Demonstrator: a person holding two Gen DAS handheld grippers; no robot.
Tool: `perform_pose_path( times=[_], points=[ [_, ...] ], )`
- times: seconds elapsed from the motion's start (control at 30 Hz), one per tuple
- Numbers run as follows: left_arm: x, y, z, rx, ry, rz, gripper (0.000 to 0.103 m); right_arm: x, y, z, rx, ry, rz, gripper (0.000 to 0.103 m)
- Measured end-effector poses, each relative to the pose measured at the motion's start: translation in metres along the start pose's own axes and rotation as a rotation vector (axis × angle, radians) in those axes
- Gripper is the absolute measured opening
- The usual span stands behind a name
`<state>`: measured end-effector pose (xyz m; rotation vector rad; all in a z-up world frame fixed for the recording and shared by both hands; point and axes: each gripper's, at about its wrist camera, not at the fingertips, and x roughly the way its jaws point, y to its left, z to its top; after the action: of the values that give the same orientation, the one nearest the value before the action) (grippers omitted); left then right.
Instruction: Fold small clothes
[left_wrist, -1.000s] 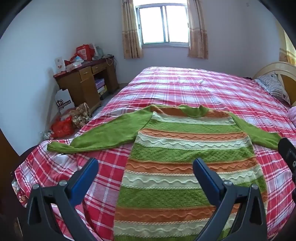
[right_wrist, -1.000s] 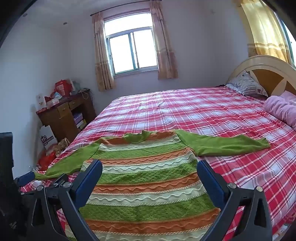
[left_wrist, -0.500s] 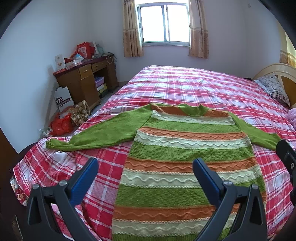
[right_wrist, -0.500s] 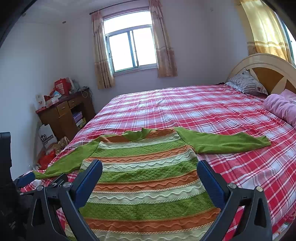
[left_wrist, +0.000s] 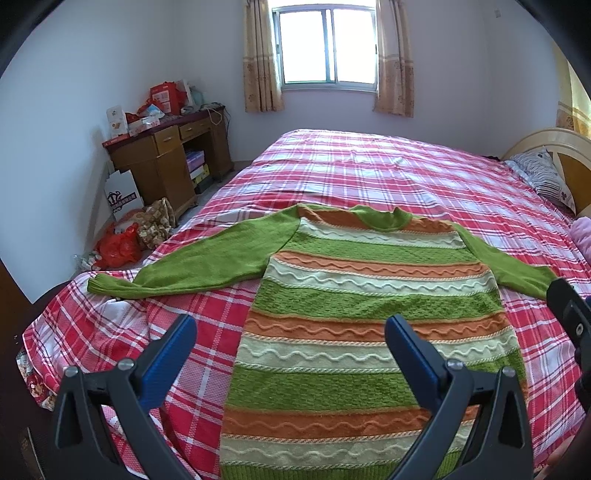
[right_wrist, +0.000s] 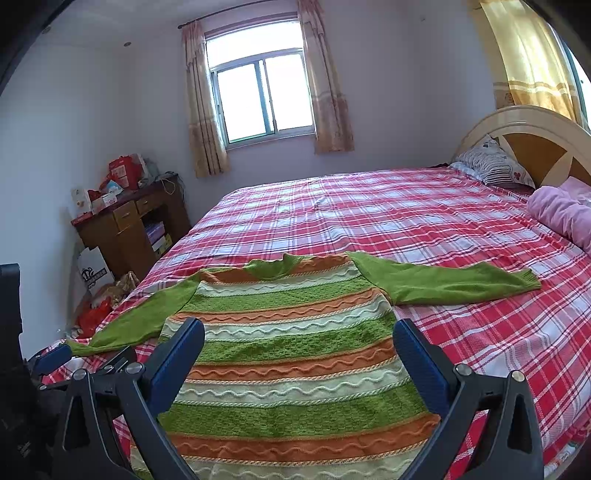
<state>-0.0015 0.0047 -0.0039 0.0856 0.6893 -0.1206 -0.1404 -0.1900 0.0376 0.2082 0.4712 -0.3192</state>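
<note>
No legible text anywhere. Dark logo and lettering printed on white paper bag (left_wrist: 123, 195) beside wooden desk (left_wrist: 162, 162), too small to read; red boxes (left_wrist: 165, 96) atop desk likewise unreadable.

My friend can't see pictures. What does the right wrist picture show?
A green, orange and cream striped knitted sweater lies flat, sleeves spread, on a bed with a red plaid cover. The right gripper hovers open over it, its blue fingers holding nothing.

Sweater (left_wrist: 369, 295) hem cut off by bottom edge; right sleeve cuff (left_wrist: 532, 284) hidden behind right gripper (left_wrist: 569, 317)
</note>
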Motion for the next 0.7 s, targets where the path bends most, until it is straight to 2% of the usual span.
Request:
perform_pose_path(
  times=[0.7],
  points=[
    [0.0002, 0.0000, 0.0004, -0.001, 0.003, -0.001, 0.103, 0.0023, 0.0018, -0.0024, 0.001, 0.009, 0.007, 0.102]
  ],
)
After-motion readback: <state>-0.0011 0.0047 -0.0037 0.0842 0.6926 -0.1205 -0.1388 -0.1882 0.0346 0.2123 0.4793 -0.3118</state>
